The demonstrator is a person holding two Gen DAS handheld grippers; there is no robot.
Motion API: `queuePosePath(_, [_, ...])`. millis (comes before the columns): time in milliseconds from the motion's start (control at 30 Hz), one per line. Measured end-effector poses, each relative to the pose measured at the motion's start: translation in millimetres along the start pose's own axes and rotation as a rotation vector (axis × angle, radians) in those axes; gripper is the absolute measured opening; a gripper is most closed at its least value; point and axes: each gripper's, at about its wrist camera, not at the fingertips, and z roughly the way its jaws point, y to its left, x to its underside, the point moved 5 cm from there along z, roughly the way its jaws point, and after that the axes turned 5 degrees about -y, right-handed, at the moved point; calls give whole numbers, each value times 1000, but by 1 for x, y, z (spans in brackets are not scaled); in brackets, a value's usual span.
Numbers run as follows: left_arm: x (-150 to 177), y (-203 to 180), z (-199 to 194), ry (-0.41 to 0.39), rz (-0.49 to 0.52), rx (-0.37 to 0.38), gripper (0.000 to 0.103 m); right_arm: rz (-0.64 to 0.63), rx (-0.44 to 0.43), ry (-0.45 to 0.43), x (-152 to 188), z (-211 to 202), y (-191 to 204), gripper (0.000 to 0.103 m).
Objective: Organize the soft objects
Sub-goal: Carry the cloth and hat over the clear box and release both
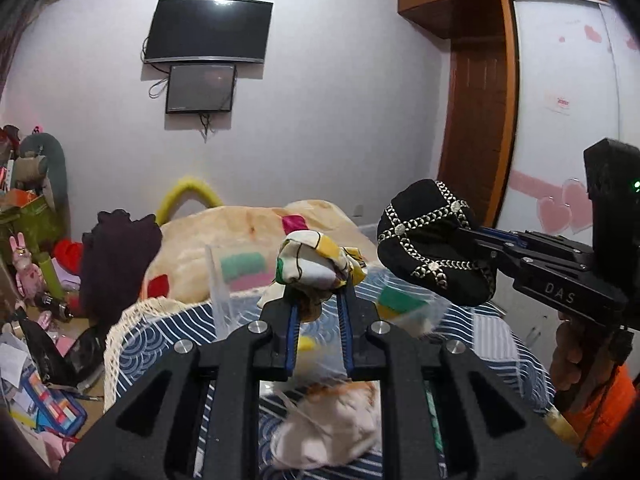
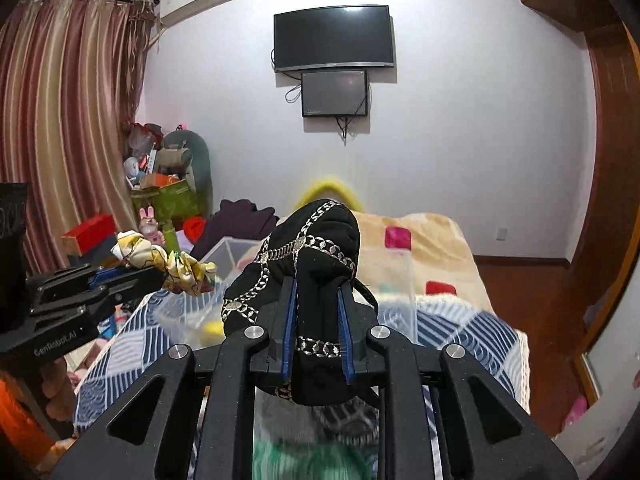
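Observation:
My left gripper point(image 1: 318, 292) is shut on a white cloth with yellow and green print point(image 1: 312, 262), held above the bed. It also shows at the left of the right wrist view point(image 2: 168, 262). My right gripper point(image 2: 316, 292) is shut on a black cloth with silver chain embroidery point(image 2: 312, 240), also held up in the air. In the left wrist view that black cloth point(image 1: 432, 240) hangs at the right, beside the printed cloth. A clear plastic bin point(image 2: 240, 256) stands on the bed below and ahead of both grippers. A pale cloth point(image 1: 332, 420) lies under my left gripper.
The bed has a blue and white patterned cover point(image 2: 460, 332) and a beige blanket with coloured squares point(image 1: 240, 236). A dark purple garment point(image 1: 116, 256) stands at the left. Clutter and toys point(image 1: 32, 280) fill the left floor. A wardrobe point(image 1: 560, 100) is at the right.

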Motion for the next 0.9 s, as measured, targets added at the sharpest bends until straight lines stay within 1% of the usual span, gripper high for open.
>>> queuePosePath(133, [0,13,22,26,-17,-25,17,-15,13,4,-5,18,4,17])
queuePosePath(300, [11,22,47,84,-32,-44,17,-22,27,39,0,39,3,17])
queuePosePath(500, [23,21,71,145,-25,-47,17,-32,26,124,14,64,5,17])
queuePosePath(667, [32,19,83,190,-14,-46,17,-50,4,190,24,77,8,17])
queuePosePath(733, [34,18,85,195,-8,-51,17,-58,5,211,27,79,9,22])
queuePosePath(767, [35,18,85,198,-5,-52,17,-61,4,219,28,81,9,22])
queuePosePath(800, [35,17,85,201,-3,-52,19,-66,7,228,30,80,9,24])
queuePosePath(833, [35,17,85,204,-3,-52,21,-68,13,230,30,81,7,29])
queuePosePath(900, [35,17,83,202,-4,-51,37,-69,11,231,30,79,6,32])
